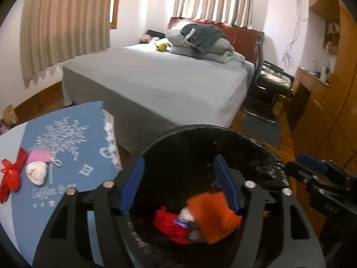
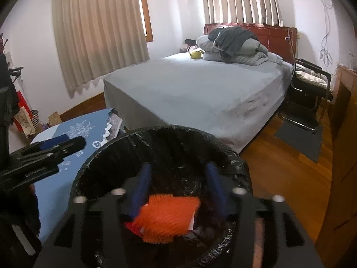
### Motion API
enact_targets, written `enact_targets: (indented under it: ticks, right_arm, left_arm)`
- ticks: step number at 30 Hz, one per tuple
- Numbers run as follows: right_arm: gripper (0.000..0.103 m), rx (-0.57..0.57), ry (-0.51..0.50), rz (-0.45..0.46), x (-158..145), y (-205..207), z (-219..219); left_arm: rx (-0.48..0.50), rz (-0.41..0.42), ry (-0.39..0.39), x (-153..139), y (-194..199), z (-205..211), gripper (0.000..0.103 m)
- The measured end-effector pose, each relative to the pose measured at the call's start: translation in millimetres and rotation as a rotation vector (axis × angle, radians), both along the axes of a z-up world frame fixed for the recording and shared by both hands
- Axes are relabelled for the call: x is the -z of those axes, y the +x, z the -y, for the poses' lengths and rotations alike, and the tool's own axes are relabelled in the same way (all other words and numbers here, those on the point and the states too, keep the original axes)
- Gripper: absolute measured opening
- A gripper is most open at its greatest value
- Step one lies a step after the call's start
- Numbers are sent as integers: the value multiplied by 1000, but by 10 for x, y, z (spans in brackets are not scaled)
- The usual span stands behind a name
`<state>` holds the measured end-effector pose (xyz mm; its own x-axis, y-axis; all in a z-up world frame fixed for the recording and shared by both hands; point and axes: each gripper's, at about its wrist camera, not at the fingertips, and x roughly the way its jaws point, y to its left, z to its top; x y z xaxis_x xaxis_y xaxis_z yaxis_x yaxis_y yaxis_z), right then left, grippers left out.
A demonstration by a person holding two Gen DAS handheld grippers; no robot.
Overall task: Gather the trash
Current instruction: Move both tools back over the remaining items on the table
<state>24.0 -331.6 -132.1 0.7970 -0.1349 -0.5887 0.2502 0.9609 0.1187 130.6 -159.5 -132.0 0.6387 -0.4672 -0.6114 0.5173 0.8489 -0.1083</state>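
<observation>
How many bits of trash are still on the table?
3, clustered near the table's left edge: a red ribbon, a pink packet and a white wad. The grippers may hide more.

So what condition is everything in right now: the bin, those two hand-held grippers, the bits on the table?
Black-lined round trash bin: open, partly filled.
Orange fringed scrap: inside the bin, loose.
Red crumpled wrapper: inside the bin.
Left hand-held gripper: open, nothing gripped.
Right hand-held gripper: open, nothing gripped.
Red ribbon: on the blue tablecloth, uncollected.
White crumpled wad: uncollected.
Pink packet: uncollected.
</observation>
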Motion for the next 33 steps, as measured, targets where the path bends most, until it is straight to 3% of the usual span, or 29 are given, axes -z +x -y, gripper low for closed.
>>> enact_targets:
  ticks: [2, 5, 18, 33]
  right_arm:
    - [86, 4, -13, 17, -28, -13, -26]
    - [97, -9, -15, 41, -86, -5, -90]
    - [97, -166, -16, 93, -252, 433, -831]
    - [97, -355, 1, 95, -129, 1267, -1996]
  left_arm:
    - [-31, 13, 3, -28, 9, -104, 75]
    - [-89, 47, 9, -100, 19, -325, 87]
    - [-336, 97, 6, -305, 51, -1449, 91]
    - [-599, 79, 68, -54, 196, -2768, 91]
